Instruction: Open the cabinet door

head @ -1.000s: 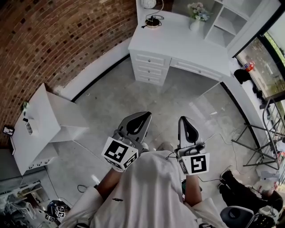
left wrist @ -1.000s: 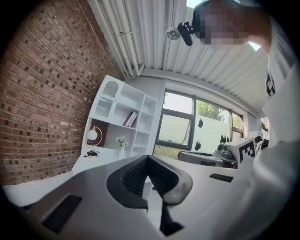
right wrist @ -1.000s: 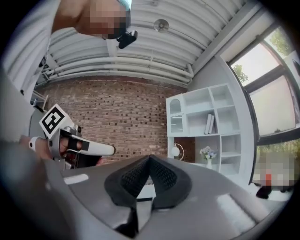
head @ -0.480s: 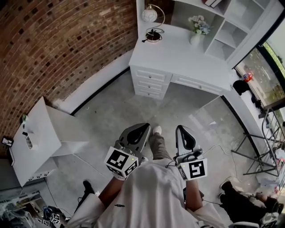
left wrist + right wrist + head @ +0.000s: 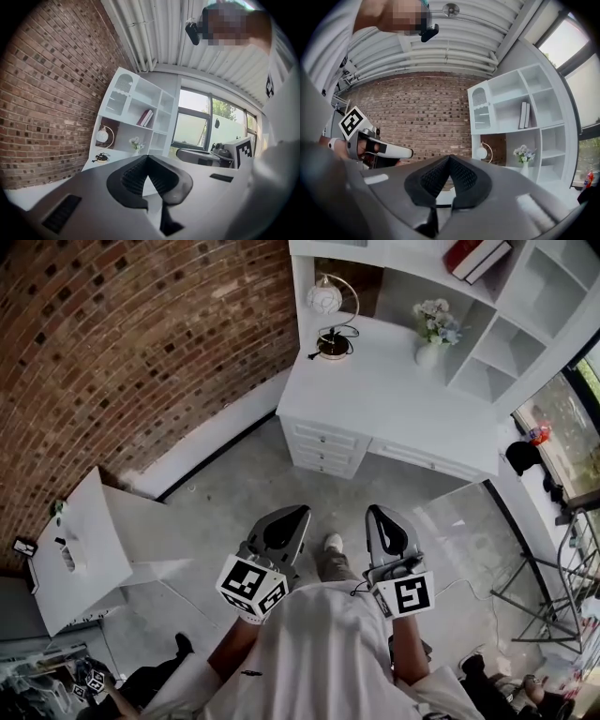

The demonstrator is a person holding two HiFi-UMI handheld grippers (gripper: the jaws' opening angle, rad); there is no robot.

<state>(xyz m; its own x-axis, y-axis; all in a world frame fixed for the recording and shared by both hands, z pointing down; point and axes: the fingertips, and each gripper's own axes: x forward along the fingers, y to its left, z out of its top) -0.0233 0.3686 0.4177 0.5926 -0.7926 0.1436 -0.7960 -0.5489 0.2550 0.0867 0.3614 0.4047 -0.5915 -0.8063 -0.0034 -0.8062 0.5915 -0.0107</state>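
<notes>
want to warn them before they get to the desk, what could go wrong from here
1. The left gripper and right gripper are both shut and empty. They could just knock against the door unless the fingers open first.
2. The arched cabinet door sits high above the lamp and flower vase on the desk, so a reach could tip either.

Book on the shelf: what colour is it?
The book is red; the head view shows it best.

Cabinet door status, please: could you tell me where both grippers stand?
Left gripper shut, empty. Right gripper shut, empty. Cabinet door untouched, well ahead. Desk stands in front of it.
</notes>
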